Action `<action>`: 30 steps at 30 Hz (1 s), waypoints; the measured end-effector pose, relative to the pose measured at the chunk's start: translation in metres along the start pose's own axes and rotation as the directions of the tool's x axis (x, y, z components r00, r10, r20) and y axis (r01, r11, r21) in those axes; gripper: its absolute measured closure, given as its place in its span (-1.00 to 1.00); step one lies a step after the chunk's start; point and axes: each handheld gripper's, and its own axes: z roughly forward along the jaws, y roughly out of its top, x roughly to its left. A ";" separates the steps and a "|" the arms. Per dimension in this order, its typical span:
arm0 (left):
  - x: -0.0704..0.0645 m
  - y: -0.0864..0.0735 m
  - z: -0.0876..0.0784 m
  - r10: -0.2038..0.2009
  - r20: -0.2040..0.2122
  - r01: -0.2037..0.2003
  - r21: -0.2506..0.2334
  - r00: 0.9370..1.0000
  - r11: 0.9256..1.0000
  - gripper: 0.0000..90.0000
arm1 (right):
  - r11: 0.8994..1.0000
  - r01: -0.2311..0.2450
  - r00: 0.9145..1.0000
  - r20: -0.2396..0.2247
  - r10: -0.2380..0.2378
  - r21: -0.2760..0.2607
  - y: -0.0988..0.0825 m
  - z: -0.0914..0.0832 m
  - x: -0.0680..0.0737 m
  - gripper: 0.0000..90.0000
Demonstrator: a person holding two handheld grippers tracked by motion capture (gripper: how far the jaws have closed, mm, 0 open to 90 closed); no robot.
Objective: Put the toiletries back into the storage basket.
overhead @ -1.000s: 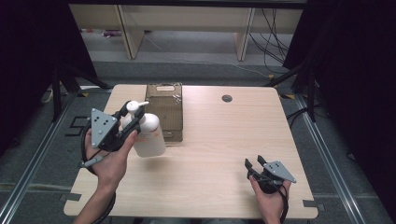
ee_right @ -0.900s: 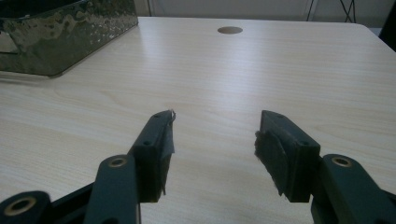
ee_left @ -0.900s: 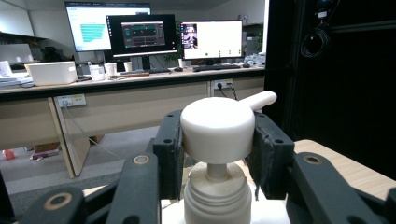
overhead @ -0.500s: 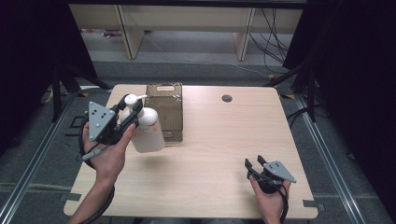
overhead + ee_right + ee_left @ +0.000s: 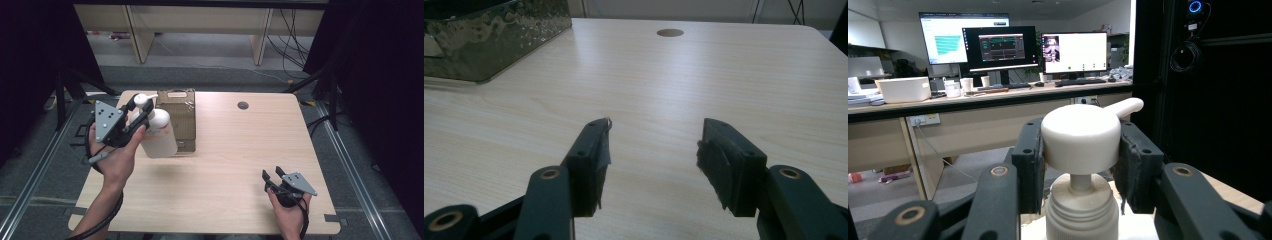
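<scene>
Now lifted leftward off the table (image 5: 225,165) — pump bottle (image 5: 159,132), head clamped in left gripper (image 5: 136,114); transfer likely underway — right gripper (image 5: 273,176) idle, jaws apart, empty.

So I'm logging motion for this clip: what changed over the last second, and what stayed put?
The left gripper, shut on the pump head of the white pump bottle, carried the bottle toward the table's far left, so it now overlaps the dark tray less. The grasp did not change. The right gripper stayed open near the front right of the table, and the tray did not move.
</scene>
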 end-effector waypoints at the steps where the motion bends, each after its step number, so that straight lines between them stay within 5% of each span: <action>1: 0.000 0.001 0.001 0.000 0.000 0.000 0.001 1.000 1.000 0.31 | 1.000 0.002 1.000 0.001 -0.002 -0.002 0.000 0.000 0.000 0.03; 30: 0.015 0.014 0.027 -0.005 -0.026 0.005 -0.015 1.000 1.000 0.31 | 1.000 0.000 1.000 -0.013 0.000 -0.013 0.000 0.002 0.001 0.03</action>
